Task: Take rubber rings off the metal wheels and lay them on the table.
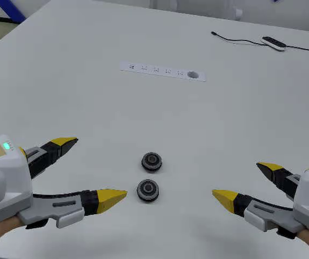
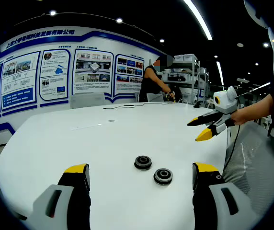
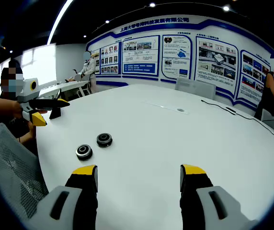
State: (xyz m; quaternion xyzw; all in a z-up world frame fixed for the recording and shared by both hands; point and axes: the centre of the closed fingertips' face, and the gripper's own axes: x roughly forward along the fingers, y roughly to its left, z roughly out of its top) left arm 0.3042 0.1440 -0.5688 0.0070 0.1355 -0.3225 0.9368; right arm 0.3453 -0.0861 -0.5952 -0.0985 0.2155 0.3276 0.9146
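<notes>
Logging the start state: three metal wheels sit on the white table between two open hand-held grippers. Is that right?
No: two wheels, not three. The head view shows the far wheel and the near wheel on the white table, between the open left hand-held gripper and right hand-held gripper.

White table (image 1: 89,65), poster wall (image 3: 175,48), ceiling lights (image 2: 199,19).

We look steeply down on the tabletop (image 1: 89,65) from the head; both gripper views sit low, near it, angled inward; all three share the two wheels (image 1: 148,190).
</notes>
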